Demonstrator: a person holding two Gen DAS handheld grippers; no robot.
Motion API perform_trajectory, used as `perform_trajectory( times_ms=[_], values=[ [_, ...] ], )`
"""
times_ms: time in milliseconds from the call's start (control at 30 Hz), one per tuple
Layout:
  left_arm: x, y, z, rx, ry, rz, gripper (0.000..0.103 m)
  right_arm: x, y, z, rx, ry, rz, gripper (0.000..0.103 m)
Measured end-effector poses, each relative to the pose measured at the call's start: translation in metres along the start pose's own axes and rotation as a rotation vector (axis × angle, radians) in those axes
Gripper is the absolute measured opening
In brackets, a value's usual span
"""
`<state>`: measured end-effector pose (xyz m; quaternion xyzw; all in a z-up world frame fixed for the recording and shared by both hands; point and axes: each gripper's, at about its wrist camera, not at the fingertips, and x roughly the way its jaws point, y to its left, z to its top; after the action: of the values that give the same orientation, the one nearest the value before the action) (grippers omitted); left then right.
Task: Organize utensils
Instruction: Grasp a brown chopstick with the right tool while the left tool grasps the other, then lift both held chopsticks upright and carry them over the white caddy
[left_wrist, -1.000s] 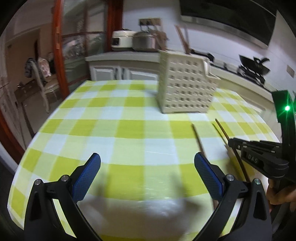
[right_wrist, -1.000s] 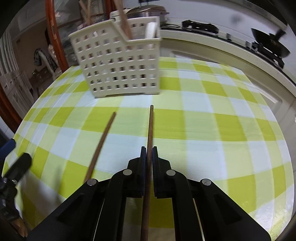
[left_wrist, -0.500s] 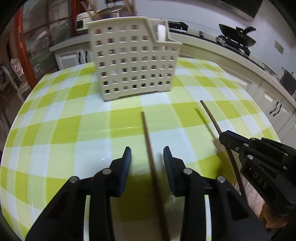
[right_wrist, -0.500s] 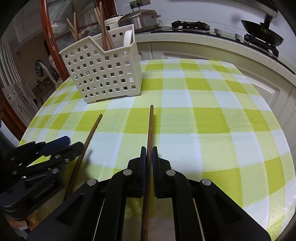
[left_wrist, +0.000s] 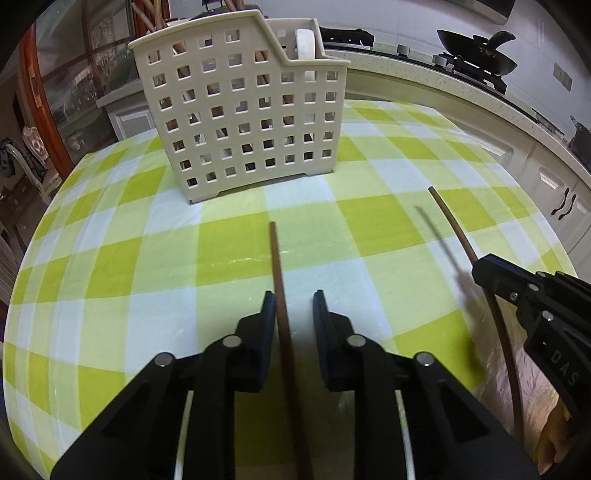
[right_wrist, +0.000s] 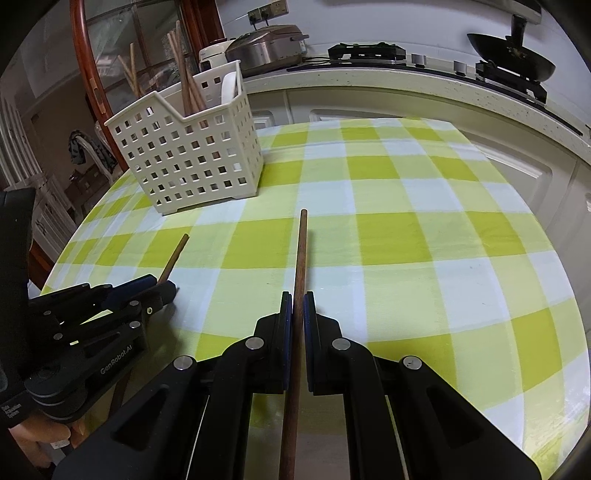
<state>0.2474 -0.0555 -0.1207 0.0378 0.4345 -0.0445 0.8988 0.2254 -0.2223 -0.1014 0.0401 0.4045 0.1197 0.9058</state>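
Note:
A cream perforated utensil basket (left_wrist: 240, 114) stands on the green-checked table (left_wrist: 388, 229) and holds several wooden chopsticks and a white spoon; it also shows in the right wrist view (right_wrist: 188, 162). My left gripper (left_wrist: 294, 306) straddles a brown chopstick (left_wrist: 280, 295) lying on the cloth; the jaws are narrowed, a gap remains on the right side. My right gripper (right_wrist: 297, 306) is shut on a second brown chopstick (right_wrist: 300, 266) and holds it above the table. That chopstick (left_wrist: 465, 243) and the right gripper show at the right of the left view.
A kitchen counter (right_wrist: 406, 79) with a stove, a black wok (right_wrist: 513, 62) and a rice cooker (right_wrist: 266, 48) runs behind the table. The table edge curves close on the near side. A chair (right_wrist: 85, 147) stands far left.
My left gripper swung toward the basket, came over the lying chopstick and narrowed its jaws around it. My right gripper lifted its chopstick up and back from the table.

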Motion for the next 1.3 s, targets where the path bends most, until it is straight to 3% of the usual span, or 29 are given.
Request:
perform_trajectory(
  times_ms=[33,400,800,1300],
  values=[
    [0.0,-0.001,-0.001,0.009,-0.005,0.007,0.006,-0.001,0.0,0.0,0.0,-0.002,-0.002,0.006],
    [-0.008,0.006,-0.003,-0.034,-0.059,-0.008,0.006,-0.007,0.007,0.001,-0.03,-0.023,-0.022,0.006],
    [-0.053,0.022,-0.004,-0.078,-0.199,0.008,0.006,-0.016,0.023,0.005,-0.061,-0.059,-0.057,0.006],
    [-0.103,0.039,-0.007,-0.101,-0.311,-0.016,0.006,-0.052,0.052,0.015,-0.126,-0.155,-0.064,0.006]
  ],
)
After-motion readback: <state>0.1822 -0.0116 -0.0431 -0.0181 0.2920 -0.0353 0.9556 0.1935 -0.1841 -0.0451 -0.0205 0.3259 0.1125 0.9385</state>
